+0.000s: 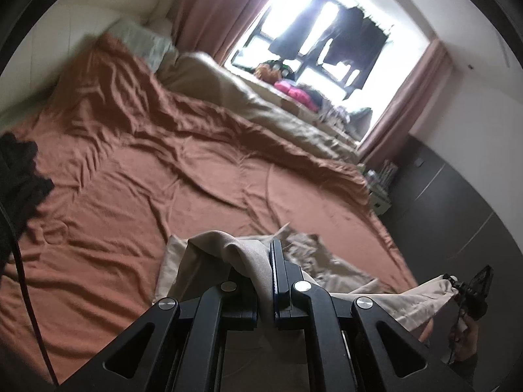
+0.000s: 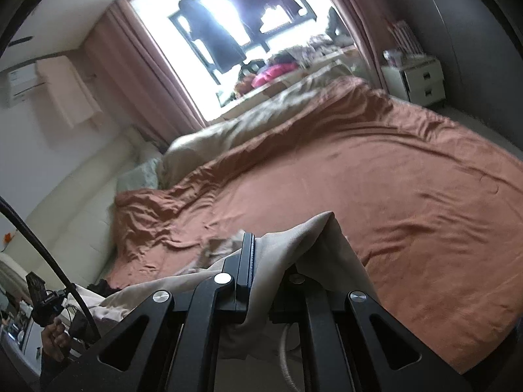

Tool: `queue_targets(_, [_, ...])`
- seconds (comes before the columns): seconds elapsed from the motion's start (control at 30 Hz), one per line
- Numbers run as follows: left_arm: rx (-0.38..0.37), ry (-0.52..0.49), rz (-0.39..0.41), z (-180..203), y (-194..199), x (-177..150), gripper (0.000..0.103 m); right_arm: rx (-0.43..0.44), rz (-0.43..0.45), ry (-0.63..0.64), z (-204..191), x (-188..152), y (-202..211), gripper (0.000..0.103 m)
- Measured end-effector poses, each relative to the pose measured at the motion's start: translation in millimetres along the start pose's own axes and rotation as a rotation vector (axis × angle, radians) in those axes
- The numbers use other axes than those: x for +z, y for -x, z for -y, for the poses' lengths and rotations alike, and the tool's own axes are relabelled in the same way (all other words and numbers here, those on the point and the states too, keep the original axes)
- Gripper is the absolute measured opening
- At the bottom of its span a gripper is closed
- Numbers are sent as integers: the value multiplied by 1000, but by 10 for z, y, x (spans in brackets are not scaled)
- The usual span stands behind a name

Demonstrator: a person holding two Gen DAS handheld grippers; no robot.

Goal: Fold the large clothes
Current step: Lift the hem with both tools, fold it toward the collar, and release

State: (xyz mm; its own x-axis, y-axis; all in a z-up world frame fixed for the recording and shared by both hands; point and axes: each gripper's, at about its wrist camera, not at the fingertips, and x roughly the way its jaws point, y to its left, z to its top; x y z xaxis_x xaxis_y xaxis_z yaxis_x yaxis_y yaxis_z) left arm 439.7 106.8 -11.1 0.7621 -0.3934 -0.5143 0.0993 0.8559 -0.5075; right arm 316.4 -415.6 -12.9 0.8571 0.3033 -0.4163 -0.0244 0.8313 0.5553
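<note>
Left wrist view: the left gripper (image 1: 266,261) fills the bottom of the frame, its jaws pinched together on a fold of a beige garment (image 1: 330,268). The cloth bunches over the fingers, then trails toward 4 o'clock, where the right gripper (image 1: 452,281) clamps its far end at the frame's edge, a hand (image 1: 464,336) below it. More of the garment lies crumpled on the rust-orange bedspread (image 1: 157,176) just ahead of the fingers. A black garment (image 1: 19,176) sits at 9 o'clock. At 1 o'clock a bright window (image 1: 327,29) shows dark clothes hanging, with pink curtains (image 1: 212,6) beside it.

Right wrist view: the right gripper (image 2: 258,261) is likewise closed on the beige garment (image 2: 313,238), which drapes over its fingers. The cloth stretches toward 8 o'clock, to the left gripper (image 2: 62,295) held in a hand (image 2: 55,339). Wrinkled bedspread (image 2: 392,179) spreads ahead; a pale duvet (image 2: 248,127) lies at 11 o'clock and a white drawer unit (image 2: 421,81) at 2 o'clock.
</note>
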Motion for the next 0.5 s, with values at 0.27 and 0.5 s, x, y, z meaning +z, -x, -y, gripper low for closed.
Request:
queue_targets(0.27, [62,54,-131,-406,-867,-93,6,-69,-115,-70,154,26,-869,3])
queue_targets(0.5, [147,73,-279,-628,-1478,-151,19,-158,-230,-149,235,81,-1504,8])
